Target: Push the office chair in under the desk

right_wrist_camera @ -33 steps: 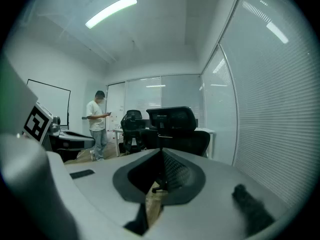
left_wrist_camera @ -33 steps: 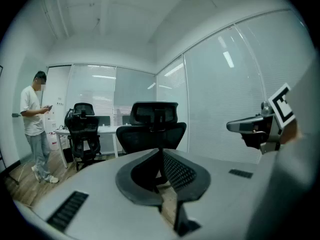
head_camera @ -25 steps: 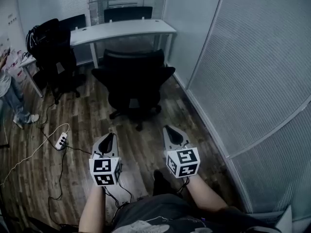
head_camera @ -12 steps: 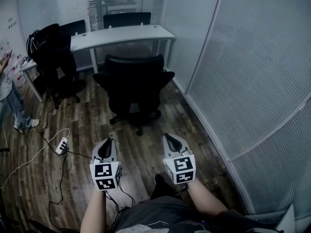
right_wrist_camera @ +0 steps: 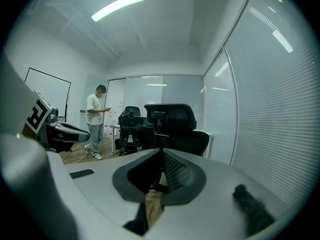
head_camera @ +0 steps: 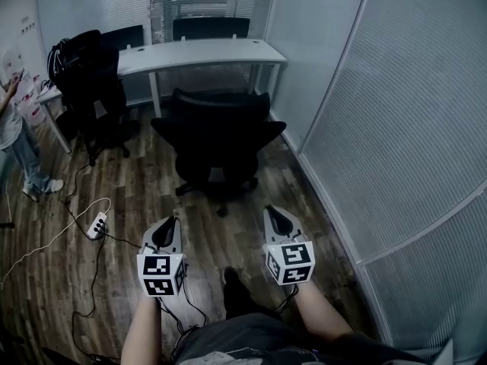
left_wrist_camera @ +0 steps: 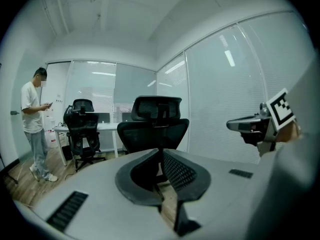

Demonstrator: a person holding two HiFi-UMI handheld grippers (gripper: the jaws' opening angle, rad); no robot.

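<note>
Since a second ago the office chair (head_camera: 219,135) and desk (head_camera: 202,52) have slid slightly right in the head view. The chair stands at upper centre, in front of the desk, well apart from the left gripper (head_camera: 169,223) and right gripper (head_camera: 272,213), whose fingers are clenched, empty. The seat mostly hides its base; a person (head_camera: 21,158) is cut off at left.

Bare floor (head_camera: 144,181) lies open up to the office chair (head_camera: 219,131). A glass partition (head_camera: 396,128) hems in the right side, and a power strip (head_camera: 97,223) lies on the left.
</note>
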